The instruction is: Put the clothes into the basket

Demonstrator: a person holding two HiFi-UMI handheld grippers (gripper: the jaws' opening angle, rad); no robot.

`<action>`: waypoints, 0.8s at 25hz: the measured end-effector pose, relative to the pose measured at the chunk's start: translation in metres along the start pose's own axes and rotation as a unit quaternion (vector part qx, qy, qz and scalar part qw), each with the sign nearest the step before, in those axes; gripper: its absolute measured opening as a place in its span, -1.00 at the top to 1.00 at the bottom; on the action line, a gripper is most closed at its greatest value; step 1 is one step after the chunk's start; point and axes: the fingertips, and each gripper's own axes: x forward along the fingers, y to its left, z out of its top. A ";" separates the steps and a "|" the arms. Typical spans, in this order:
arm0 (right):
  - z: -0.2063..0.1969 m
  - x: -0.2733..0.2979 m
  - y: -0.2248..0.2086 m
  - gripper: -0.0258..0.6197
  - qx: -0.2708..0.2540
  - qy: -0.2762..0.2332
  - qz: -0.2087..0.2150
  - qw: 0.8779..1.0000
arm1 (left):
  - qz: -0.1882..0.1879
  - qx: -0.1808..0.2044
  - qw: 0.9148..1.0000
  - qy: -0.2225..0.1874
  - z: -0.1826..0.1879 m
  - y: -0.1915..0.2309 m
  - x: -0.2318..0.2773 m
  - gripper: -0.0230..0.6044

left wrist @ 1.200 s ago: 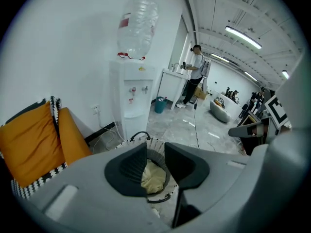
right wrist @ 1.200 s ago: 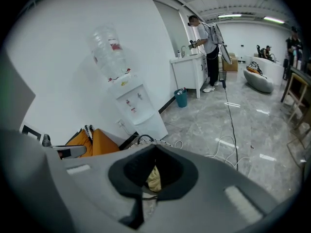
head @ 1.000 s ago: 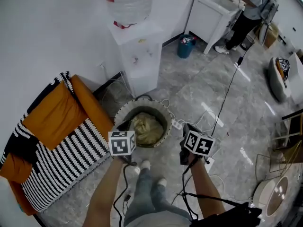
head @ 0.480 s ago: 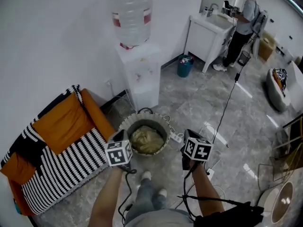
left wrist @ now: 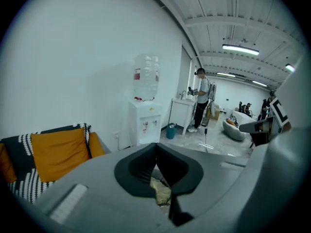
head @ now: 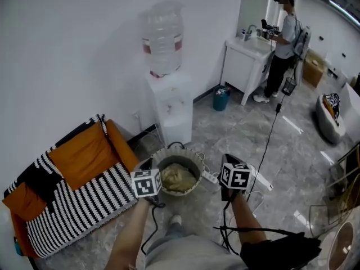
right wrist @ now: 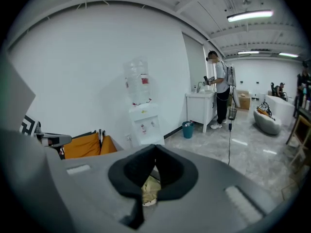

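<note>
The clothes (head: 179, 177), a pale yellowish bundle, lay inside the basket (head: 177, 149), below its rim. The left gripper (left wrist: 156, 147) hung above the basket's near left edge. Its fingers had just been closing and were together on nothing. The right gripper (right wrist: 155, 148) hung off the basket's near right side, its fingers likewise together and empty. No other loose garment showed around the basket, so the task looked finished. The risks lay in pulling away. Cables (head: 153, 224) trailed from both grippers toward the floor on the near side of the basket, and a power strip (head: 210, 177) lay just right of it. A careless step or swing could snag a cable, tip the basket and spill the bundle.
</note>
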 end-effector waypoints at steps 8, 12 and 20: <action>0.003 0.002 0.021 0.91 0.013 0.007 0.032 0.999 | 0.013 0.015 1.000 -0.011 0.015 0.009 -0.004 0.90; 0.007 0.004 0.030 0.91 0.006 0.002 0.033 0.999 | 0.012 0.011 1.000 -0.011 0.018 0.013 -0.001 0.90; 0.013 0.007 0.040 0.91 0.004 0.005 0.034 0.999 | 0.009 0.005 1.000 -0.016 0.021 0.020 -0.001 0.90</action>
